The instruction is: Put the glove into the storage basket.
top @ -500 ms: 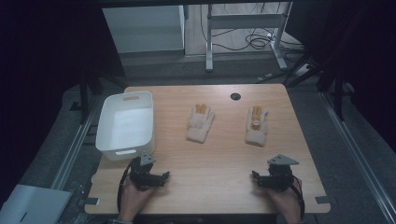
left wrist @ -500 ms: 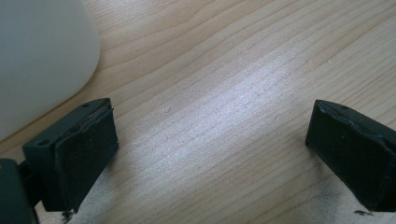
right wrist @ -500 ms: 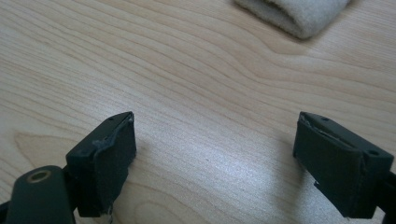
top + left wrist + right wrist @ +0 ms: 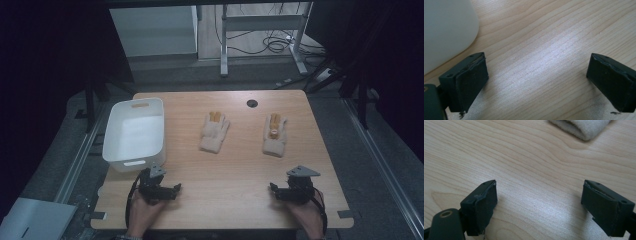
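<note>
Nothing has moved: your left gripper and right gripper stay wide, empty, low over the tabletop, near two gloves.

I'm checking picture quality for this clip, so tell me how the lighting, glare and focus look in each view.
High view: the table is lit, the room around it nearly black. Left gripper view: a pale glare patch on the wood between the open jaws, and the white bin is soft. Right gripper view: similar sheen, and the glove looks blurred.
</note>
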### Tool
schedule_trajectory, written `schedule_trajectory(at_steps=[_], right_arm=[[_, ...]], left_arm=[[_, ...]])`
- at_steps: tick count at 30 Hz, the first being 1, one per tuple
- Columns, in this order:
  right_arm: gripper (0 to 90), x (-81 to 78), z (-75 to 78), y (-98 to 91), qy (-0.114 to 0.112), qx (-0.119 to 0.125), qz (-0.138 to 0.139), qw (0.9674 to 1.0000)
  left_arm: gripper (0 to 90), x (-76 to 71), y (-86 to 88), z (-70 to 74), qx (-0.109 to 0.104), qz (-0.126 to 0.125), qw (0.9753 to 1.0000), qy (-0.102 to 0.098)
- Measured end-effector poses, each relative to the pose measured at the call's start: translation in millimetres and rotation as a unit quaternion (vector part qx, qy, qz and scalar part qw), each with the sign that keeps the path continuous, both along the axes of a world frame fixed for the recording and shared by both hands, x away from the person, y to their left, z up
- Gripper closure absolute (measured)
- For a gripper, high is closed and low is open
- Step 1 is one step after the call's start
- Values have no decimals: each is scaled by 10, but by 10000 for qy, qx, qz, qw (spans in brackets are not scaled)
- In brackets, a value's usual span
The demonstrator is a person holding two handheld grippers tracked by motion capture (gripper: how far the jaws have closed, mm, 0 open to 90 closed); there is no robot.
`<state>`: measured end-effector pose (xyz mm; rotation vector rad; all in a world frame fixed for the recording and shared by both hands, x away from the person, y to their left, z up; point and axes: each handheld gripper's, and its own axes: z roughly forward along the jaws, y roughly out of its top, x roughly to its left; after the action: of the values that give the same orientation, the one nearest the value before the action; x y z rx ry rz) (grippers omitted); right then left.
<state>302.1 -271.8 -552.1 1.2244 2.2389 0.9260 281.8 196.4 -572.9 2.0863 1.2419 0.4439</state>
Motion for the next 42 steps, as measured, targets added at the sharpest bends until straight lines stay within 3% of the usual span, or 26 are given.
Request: schedule_trajectory(at_steps=[10, 22, 25, 31, 42], right_arm=[[105, 0, -2, 12, 39, -14, -14, 10000], [175, 21, 63, 13, 98, 207, -22, 9997], [199, 66, 105, 45, 82, 319, -13, 9995], [222, 146, 175, 134, 18, 255, 99, 9996], [307, 344, 261, 304, 107, 232, 325, 9991]], left_arm=[[38, -2, 0, -1, -1, 13, 10000, -8], [38, -4, -2, -1, -8, 21, 10000, -10], [39, -4, -1, 0, -2, 19, 10000, -6], [39, -5, -5, -2, -22, 44, 10000, -15], [39, -7, -6, -3, -38, 52, 10000, -7]])
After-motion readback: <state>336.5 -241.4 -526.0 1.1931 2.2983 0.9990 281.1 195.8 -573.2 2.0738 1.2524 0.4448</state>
